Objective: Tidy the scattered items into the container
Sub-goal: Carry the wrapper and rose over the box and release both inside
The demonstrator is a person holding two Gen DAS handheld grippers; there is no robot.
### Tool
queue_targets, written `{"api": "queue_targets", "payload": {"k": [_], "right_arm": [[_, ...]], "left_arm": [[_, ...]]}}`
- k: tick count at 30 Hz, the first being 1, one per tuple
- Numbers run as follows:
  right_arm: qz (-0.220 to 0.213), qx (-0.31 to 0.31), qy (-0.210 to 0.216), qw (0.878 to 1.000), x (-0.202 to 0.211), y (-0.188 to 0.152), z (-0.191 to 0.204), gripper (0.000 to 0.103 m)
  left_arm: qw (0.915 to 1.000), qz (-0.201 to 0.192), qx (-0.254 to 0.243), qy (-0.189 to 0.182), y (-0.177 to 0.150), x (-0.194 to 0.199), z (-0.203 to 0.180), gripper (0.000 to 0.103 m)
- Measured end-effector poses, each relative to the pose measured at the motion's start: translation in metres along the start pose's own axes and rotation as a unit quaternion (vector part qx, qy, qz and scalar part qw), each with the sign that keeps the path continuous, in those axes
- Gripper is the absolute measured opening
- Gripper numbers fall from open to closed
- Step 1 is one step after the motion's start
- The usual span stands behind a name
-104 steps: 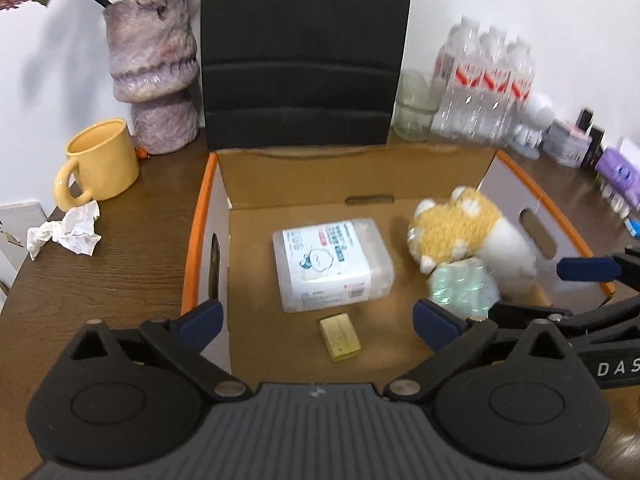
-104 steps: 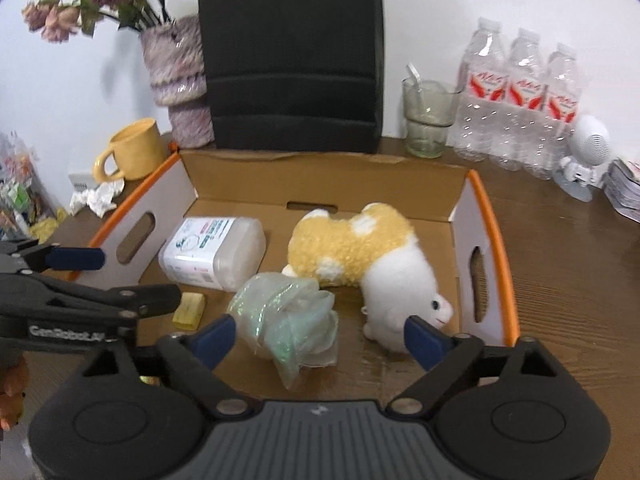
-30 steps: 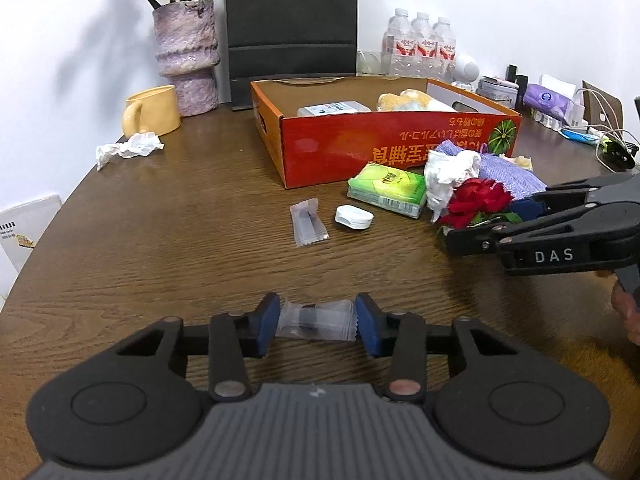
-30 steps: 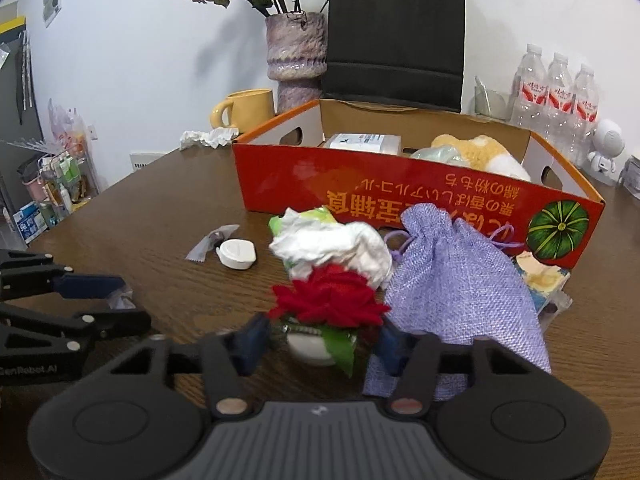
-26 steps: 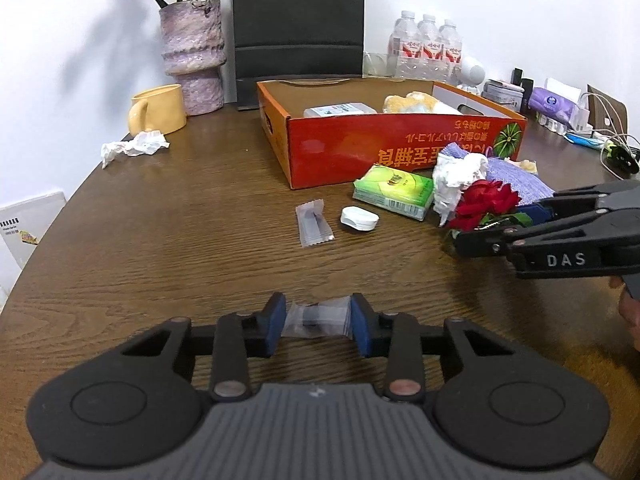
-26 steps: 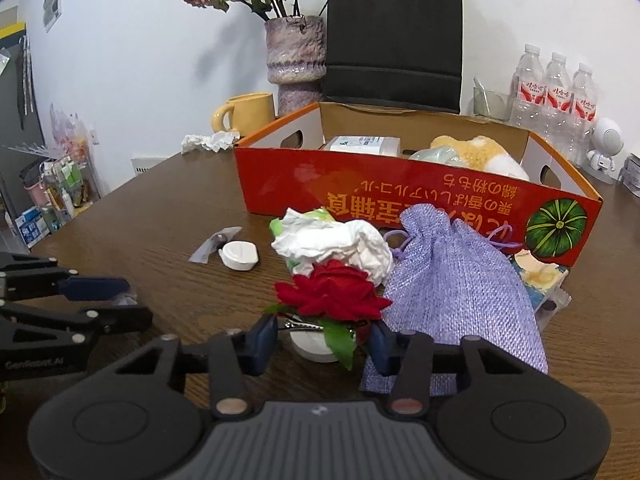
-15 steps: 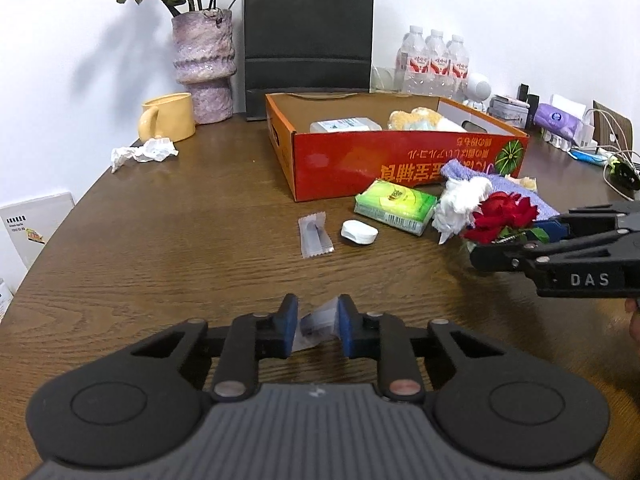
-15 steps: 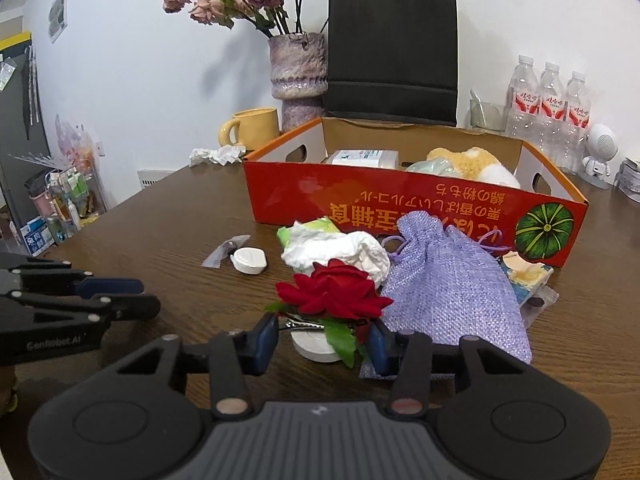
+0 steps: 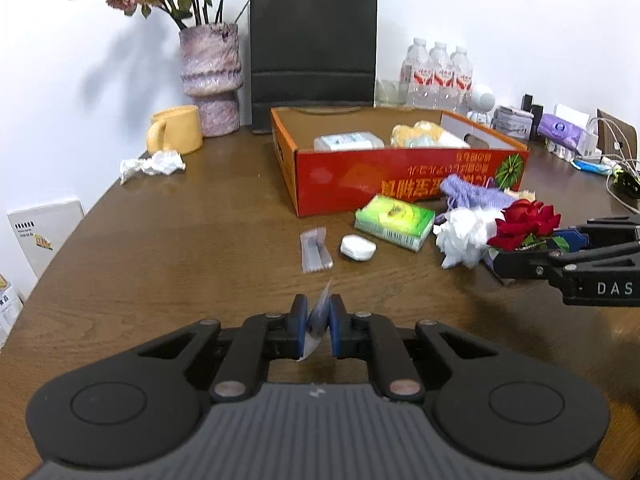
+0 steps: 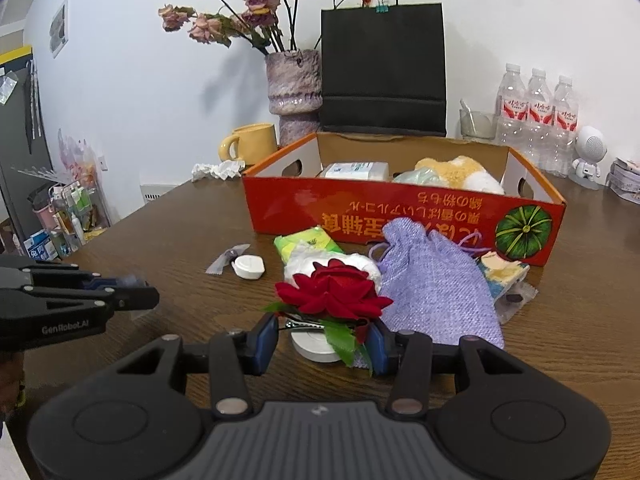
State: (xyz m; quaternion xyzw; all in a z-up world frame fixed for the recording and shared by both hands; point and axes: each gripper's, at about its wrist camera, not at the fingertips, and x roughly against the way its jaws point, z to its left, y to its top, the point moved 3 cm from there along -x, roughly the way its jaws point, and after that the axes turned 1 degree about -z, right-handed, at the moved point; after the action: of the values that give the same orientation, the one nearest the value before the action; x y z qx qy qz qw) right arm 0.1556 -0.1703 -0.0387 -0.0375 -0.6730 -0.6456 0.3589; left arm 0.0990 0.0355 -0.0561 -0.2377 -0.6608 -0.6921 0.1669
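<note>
The left gripper point(image 9: 318, 326) is pinching a small clear sachet point(image 9: 319, 317) above the worktop point(image 9: 180, 248). The right gripper point(image 10: 322, 338) is clenching a red rose point(image 10: 332, 290) by its leaves, in front of the orange box point(image 10: 400, 212). A purple pouch point(image 10: 432, 280), green packet point(image 9: 394, 221), white cap point(image 9: 358, 247) and another sachet point(image 9: 315, 249) are lying near the box.

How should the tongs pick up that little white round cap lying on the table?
Come straight down from above and pinch the white cap across its low outer rim. It lies flat on the table like a thick coin, so the sides are the only part to squeeze. Watch the clear packet lying close on its left.
</note>
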Motion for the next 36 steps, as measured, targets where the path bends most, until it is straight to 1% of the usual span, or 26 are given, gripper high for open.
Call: {"api": "queue_targets", "payload": {"k": [5, 9, 15, 17, 19, 21, 23, 25, 26, 30, 32, 34, 36], "right_arm": [[-0.018, 0.003, -0.003, 1.0, 0.011, 0.009, -0.006, 0.045], [-0.035, 0.005, -0.006, 0.999, 0.018, 0.026, -0.016, 0.045], [-0.066, 0.011, -0.023, 0.998, 0.017, 0.068, -0.046, 0.045], [-0.071, 0.013, -0.033, 0.997, 0.011, 0.086, -0.058, 0.045], [-0.074, 0.016, -0.045, 0.996, 0.003, 0.104, -0.07, 0.045], [-0.067, 0.016, -0.05, 0.996, -0.01, 0.12, -0.082, 0.045], [-0.052, 0.012, -0.056, 0.997, -0.028, 0.133, -0.094, 0.045], [-0.039, 0.0, -0.065, 0.997, -0.046, 0.141, -0.107, 0.045], [-0.026, -0.006, -0.067, 0.997, -0.058, 0.145, -0.113, 0.045], [0.03, -0.023, -0.062, 0.997, -0.098, 0.148, -0.134, 0.045], [0.054, -0.018, -0.062, 0.996, -0.115, 0.145, -0.137, 0.045], [0.071, -0.005, -0.071, 0.995, -0.128, 0.143, -0.137, 0.045], [0.09, -0.001, -0.065, 0.994, -0.139, 0.141, -0.136, 0.045]], "left_arm": [[0.9997, -0.024, -0.002, -0.008, 0.019, 0.006, -0.004, 0.012], [0.9985, -0.052, -0.011, -0.014, 0.047, 0.007, -0.01, 0.012], [0.9952, -0.094, -0.012, -0.024, 0.103, -0.005, -0.02, 0.012], [0.9947, -0.098, -0.007, -0.032, 0.123, -0.016, -0.024, 0.012], [0.9948, -0.092, -0.001, -0.042, 0.14, -0.03, -0.027, 0.012], [0.9955, -0.081, 0.005, -0.049, 0.159, -0.05, -0.031, 0.012], [0.9967, -0.065, 0.007, -0.048, 0.171, -0.071, -0.035, 0.012], [0.998, -0.041, 0.011, -0.047, 0.18, -0.094, -0.039, 0.012], [0.9985, -0.023, 0.015, -0.048, 0.182, -0.11, -0.041, 0.012], [0.9972, 0.055, 0.022, -0.047, 0.181, -0.165, -0.047, 0.012], [0.9957, 0.086, 0.016, -0.03, 0.175, -0.187, -0.05, 0.012], [0.9944, 0.104, 0.004, -0.02, 0.171, -0.203, -0.053, 0.012], [0.9924, 0.122, 0.0, -0.017, 0.168, -0.215, -0.055, 0.012]]}}
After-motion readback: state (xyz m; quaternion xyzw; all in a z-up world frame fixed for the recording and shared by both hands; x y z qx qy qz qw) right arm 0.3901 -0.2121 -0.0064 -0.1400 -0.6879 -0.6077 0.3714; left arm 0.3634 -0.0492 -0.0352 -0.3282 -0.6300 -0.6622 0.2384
